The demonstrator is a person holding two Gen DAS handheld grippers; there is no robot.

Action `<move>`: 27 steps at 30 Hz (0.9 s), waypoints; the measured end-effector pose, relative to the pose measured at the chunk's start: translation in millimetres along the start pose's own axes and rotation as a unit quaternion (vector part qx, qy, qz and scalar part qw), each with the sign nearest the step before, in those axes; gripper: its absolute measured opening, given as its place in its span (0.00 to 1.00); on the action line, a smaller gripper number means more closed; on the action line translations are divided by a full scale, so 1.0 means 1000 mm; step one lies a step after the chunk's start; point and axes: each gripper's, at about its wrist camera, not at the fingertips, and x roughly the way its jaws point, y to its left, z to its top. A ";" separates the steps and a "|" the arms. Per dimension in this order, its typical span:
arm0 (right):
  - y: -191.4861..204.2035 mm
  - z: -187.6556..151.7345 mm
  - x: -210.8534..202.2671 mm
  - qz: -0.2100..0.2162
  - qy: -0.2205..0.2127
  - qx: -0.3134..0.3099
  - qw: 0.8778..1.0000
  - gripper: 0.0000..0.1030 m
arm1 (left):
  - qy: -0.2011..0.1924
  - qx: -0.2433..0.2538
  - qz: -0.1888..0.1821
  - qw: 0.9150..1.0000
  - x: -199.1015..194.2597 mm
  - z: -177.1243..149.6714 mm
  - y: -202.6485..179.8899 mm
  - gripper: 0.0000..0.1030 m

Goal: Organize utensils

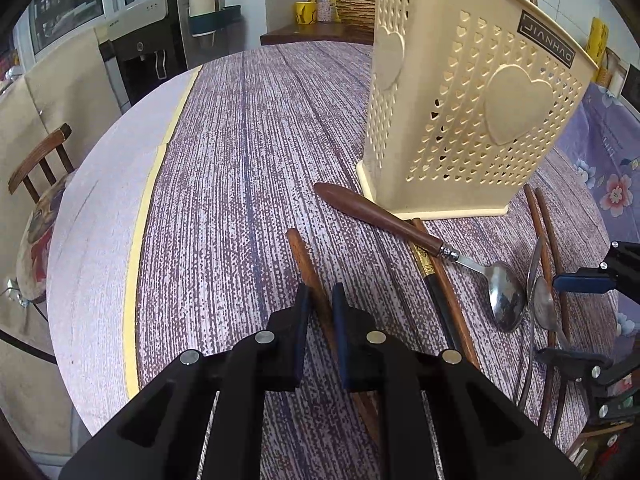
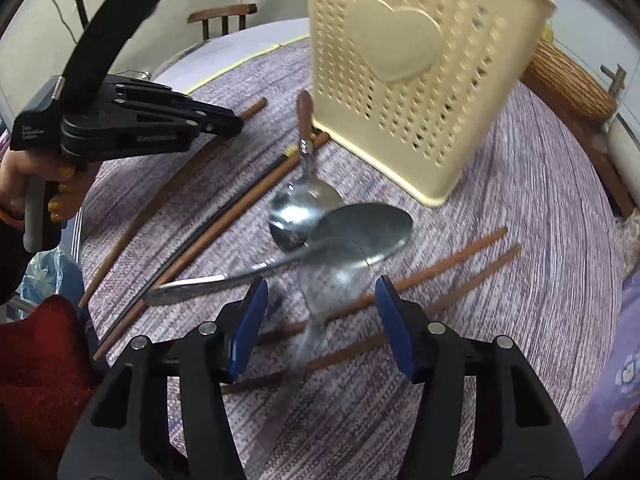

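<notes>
So far nothing shows inside the cream perforated plastic holder (image 1: pixel 460 112). Your left gripper (image 1: pixel 320 300) clamps one brown wooden chopstick (image 1: pixel 306 264) on the table; your right gripper (image 2: pixel 322 300) hangs open over the steel spoons (image 2: pixel 360 232), with other chopsticks lying loose.

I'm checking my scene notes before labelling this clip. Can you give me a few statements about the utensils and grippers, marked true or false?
1. The left hand-held gripper is shut on a chopstick. True.
2. The holder lies on its side. False: it stands upright.
3. The right hand-held gripper clamps a spoon. False: its jaws stand apart over a blurred metal spoon.
4. The wooden-handled spoon lies beside the holder's base. True.
</notes>
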 end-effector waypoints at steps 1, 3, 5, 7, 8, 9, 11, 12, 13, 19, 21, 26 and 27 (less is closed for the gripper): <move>0.001 0.003 0.001 -0.001 0.002 -0.001 1.000 0.55 | 0.000 0.001 0.001 1.000 0.000 0.000 0.000 0.13; 0.000 0.006 0.005 -0.008 0.010 0.001 1.000 0.56 | 0.000 0.001 0.002 1.000 0.000 -0.001 -0.001 0.13; -0.006 0.009 0.008 -0.011 0.015 0.015 1.000 0.56 | 0.000 -0.001 0.002 1.000 0.000 -0.001 -0.002 0.13; -0.012 0.011 0.008 0.002 0.013 0.024 1.000 0.56 | 0.000 -0.003 0.002 1.000 0.000 -0.001 -0.002 0.13; -0.013 0.015 0.011 0.004 0.013 0.026 1.000 0.56 | -0.001 -0.003 0.002 1.000 -0.001 -0.001 -0.002 0.13; -0.014 0.016 0.013 0.006 0.017 0.027 0.999 0.56 | -0.001 -0.003 0.002 1.000 -0.001 -0.001 -0.002 0.13; -0.008 0.019 0.017 0.007 0.025 0.015 1.000 0.54 | -0.001 -0.003 0.001 1.000 -0.001 -0.001 -0.002 0.13; -0.007 0.019 0.017 0.011 0.027 0.014 0.999 0.53 | 0.000 -0.004 0.000 1.000 -0.002 -0.002 -0.002 0.13; -0.007 0.020 0.017 0.013 0.029 0.018 0.999 0.52 | 0.000 -0.005 -0.001 1.000 -0.002 -0.002 -0.002 0.13; -0.007 0.018 0.015 0.009 0.034 0.030 0.999 0.52 | 0.002 -0.002 -0.001 1.000 -0.001 -0.001 -0.003 0.13; -0.007 0.019 0.016 0.005 0.037 0.036 0.999 0.52 | 0.004 -0.008 -0.006 1.000 -0.002 0.000 -0.001 0.13; -0.005 0.020 0.018 -0.012 0.044 0.063 0.997 0.52 | 0.008 -0.014 -0.007 1.000 -0.001 0.001 -0.001 0.13; -0.004 0.022 0.019 -0.014 0.044 0.067 0.997 0.52 | 0.008 -0.013 -0.004 1.000 0.000 0.002 -0.002 0.13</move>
